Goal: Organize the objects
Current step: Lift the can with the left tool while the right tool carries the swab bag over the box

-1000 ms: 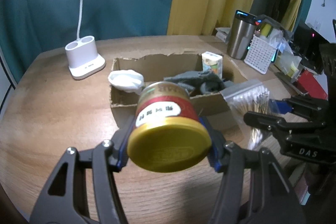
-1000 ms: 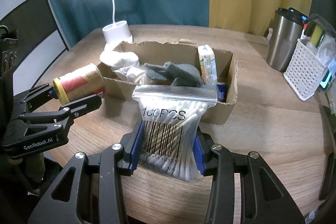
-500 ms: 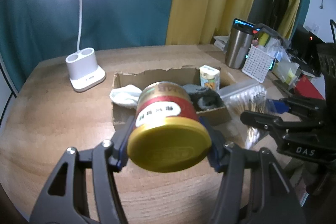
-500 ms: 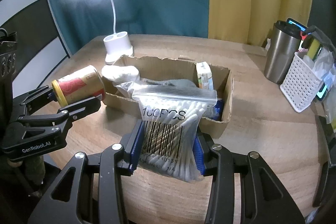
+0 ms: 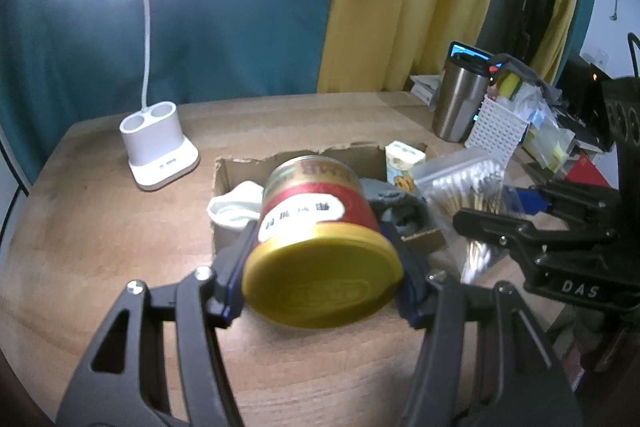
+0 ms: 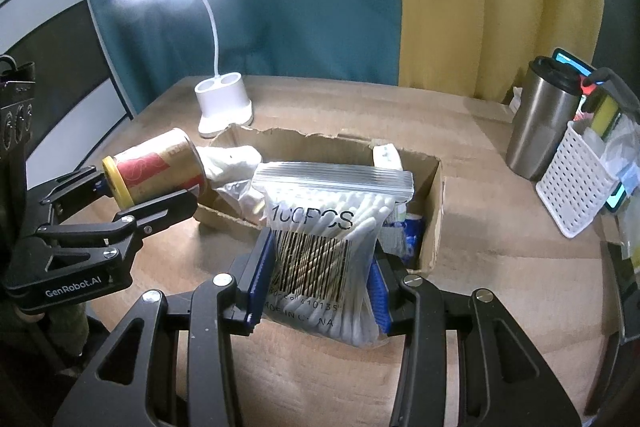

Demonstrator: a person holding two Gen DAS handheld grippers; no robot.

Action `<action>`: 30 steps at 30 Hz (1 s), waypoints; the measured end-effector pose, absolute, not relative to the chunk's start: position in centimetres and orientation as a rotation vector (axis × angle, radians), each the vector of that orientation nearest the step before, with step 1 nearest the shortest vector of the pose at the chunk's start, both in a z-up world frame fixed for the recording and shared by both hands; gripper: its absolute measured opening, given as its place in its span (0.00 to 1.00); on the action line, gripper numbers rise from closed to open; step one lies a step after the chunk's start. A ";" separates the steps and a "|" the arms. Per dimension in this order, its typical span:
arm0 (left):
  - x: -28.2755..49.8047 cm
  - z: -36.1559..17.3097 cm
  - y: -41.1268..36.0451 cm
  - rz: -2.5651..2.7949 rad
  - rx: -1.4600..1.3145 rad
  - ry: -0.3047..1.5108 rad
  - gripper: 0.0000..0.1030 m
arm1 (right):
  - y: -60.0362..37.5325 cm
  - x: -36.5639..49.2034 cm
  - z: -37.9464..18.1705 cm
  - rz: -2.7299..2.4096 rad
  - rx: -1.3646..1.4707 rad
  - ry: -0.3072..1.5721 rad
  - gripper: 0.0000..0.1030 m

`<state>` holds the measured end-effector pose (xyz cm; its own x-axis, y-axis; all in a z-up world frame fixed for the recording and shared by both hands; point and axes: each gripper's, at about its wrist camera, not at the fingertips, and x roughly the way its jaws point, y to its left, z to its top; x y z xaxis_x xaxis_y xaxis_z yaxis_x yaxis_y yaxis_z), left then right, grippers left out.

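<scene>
I'm gripping a swab bag (image 6: pixel 320 247) in my right gripper (image 6: pixel 320 279), in front of the box (image 6: pixel 432 195). My left gripper (image 6: pixel 132 191) is clamping a can (image 6: pixel 160 167) beside it.

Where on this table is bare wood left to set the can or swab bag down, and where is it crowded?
Bare table lies left of the box, in front of the lamp, and in front of the box. Crowded: the box interior, and the far right by the tumbler and white basket.
</scene>
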<state>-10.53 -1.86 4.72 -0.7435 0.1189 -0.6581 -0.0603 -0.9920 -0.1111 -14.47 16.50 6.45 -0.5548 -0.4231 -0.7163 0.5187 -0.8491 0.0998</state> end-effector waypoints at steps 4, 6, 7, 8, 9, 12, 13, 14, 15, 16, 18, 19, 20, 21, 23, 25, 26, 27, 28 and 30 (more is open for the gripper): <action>-11.4 4.8 -1.9 2.843 -1.086 -0.129 0.58 | 16.2 -15.3 6.5 -2.370 1.050 0.165 0.43; -11.7 4.9 -2.0 2.844 -1.086 -0.128 0.58 | 16.1 -15.5 6.5 -2.367 1.049 0.167 0.43; -11.7 4.9 -2.0 2.843 -1.086 -0.129 0.58 | 16.0 -15.7 6.5 -2.367 1.050 0.167 0.43; -11.9 4.9 -2.0 2.842 -1.087 -0.130 0.58 | 15.9 -16.0 6.6 -2.366 1.050 0.167 0.43; -12.2 4.9 -2.1 2.841 -1.088 -0.133 0.58 | 15.9 -16.0 6.6 -2.365 1.050 0.168 0.43; -13.1 4.7 -2.3 2.835 -1.101 -0.139 0.58 | 15.6 -16.9 6.5 -2.361 1.055 0.169 0.43; -13.5 4.6 -2.3 2.833 -1.107 -0.141 0.58 | 15.5 -17.3 6.4 -2.358 1.059 0.170 0.43; -13.8 4.5 -2.3 2.831 -1.114 -0.143 0.58 | 15.4 -17.5 6.3 -2.355 1.063 0.171 0.43; -14.0 4.4 -2.3 2.829 -1.118 -0.145 0.58 | 15.2 -17.8 6.3 -2.352 1.066 0.171 0.43; -14.3 4.3 -2.4 2.829 -1.123 -0.147 0.58 | 15.1 -18.1 6.1 -2.348 1.071 0.171 0.43; -14.8 4.0 -2.5 2.827 -1.134 -0.152 0.58 | 14.9 -18.6 5.9 -2.341 1.080 0.172 0.43; -15.1 3.9 -2.5 2.826 -1.139 -0.154 0.58 | 14.8 -18.9 5.8 -2.337 1.084 0.170 0.43; -15.2 3.8 -2.5 2.825 -1.142 -0.154 0.58 | 14.7 -19.1 5.7 -2.335 1.087 0.169 0.43; -15.4 3.7 -2.5 2.825 -1.144 -0.152 0.58 | 14.7 -19.4 5.7 -2.333 1.089 0.168 0.43; -15.7 3.5 -2.5 2.824 -1.152 -0.146 0.58 | 14.6 -19.9 5.6 -2.329 1.094 0.167 0.43; -16.1 3.4 -2.5 2.823 -1.159 -0.145 0.58 | 14.5 -20.4 5.5 -2.326 1.094 0.167 0.43; -16.4 3.3 -2.6 2.821 -1.163 -0.148 0.58 | 14.5 -20.7 5.5 -2.325 1.096 0.166 0.43; -16.6 3.2 -2.6 2.820 -1.164 -0.149 0.58 | 14.5 -20.9 5.5 -2.324 1.099 0.165 0.43; -16.9 3.1 -2.6 2.819 -1.167 -0.150 0.58 | 14.5 -21.2 5.4 -2.324 1.102 0.163 0.43; -17.4 2.9 -2.6 2.815 -1.175 -0.155 0.58 | 14.4 -21.6 5.3 -2.320 1.107 0.160 0.43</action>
<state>-17.35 -2.58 2.85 -0.7008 0.1192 -0.7033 -0.0415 -0.9911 -0.1266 -21.64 14.43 5.32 -0.5034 -0.4336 -0.7474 0.5322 -0.8370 0.1271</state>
